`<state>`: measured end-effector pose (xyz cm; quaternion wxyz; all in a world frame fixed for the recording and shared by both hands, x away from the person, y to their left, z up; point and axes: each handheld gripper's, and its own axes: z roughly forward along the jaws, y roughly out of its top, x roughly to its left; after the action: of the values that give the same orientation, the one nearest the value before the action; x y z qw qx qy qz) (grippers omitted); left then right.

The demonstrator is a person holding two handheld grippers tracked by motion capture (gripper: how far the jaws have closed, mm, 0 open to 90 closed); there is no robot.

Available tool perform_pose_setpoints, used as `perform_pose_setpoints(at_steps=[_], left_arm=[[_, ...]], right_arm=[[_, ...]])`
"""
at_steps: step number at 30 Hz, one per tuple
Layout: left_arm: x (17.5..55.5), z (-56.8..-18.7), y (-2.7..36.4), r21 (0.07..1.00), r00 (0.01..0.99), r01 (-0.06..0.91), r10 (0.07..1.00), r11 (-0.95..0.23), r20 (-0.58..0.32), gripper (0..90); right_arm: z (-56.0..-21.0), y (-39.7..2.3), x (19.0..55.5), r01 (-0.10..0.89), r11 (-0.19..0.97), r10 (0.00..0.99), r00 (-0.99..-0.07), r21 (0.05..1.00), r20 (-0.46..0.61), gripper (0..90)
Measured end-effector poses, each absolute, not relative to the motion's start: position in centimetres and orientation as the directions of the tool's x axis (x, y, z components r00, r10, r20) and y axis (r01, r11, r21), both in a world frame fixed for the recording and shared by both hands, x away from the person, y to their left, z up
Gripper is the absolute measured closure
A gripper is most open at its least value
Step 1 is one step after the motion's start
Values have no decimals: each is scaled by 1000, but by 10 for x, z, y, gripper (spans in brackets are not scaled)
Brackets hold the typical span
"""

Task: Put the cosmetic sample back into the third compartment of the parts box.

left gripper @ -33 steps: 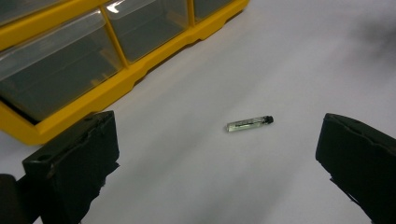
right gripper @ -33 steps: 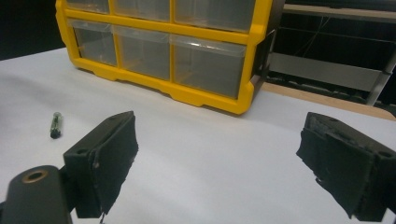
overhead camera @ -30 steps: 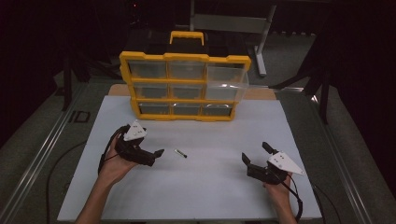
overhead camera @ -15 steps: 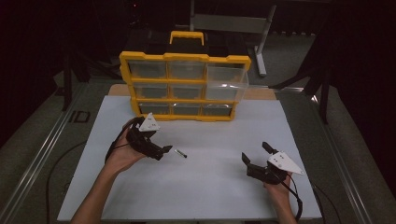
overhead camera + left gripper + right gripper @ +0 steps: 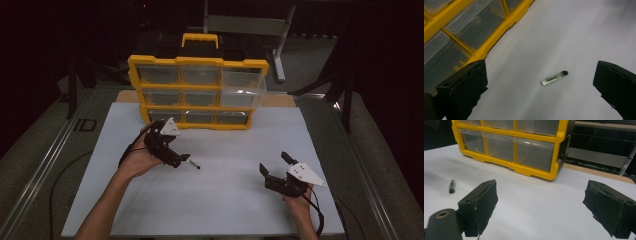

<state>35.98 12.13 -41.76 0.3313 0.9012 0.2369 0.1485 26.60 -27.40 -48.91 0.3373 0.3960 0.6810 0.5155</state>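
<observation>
While the person's left hand (image 5: 134, 159) leans in over the white sheet covering the table (image 5: 225, 200), the left gripper (image 5: 184, 161) hangs just above a small clear glass vial with a black cap (image 5: 554, 77). Its black jaws are spread wide, one on either side of the vial in the left gripper view, and neither touches it. The vial lies flat on the white sheet, on its own, a little in front of the yellow plastic drawer cabinet with clear drawers (image 5: 197, 92), which stands upright at the far side of the sheet. One clear drawer (image 5: 245, 85) at the cabinet's upper right is pulled partway out. Over on the other side, the right gripper (image 5: 274, 169) sits low near the front of the sheet, well apart from the vial, its jaws also gaping wide with nothing between them. In the right gripper view the vial shows far off to the left, with the cabinet's bottom row of drawers beyond.
</observation>
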Motion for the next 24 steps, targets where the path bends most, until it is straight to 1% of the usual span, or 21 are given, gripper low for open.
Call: perform_pose_setpoints(at_steps=[18,24], left_arm=[[374,-428,101,585,871,332,478,-740,110,1],[376,-433,92,554,884,317,451,-770,121,2]], right_arm=[[-489,-275,267,192,158,889,-454,969,-55,111],[-489,-276,266,193,157,889,-455,968,-54,112]])
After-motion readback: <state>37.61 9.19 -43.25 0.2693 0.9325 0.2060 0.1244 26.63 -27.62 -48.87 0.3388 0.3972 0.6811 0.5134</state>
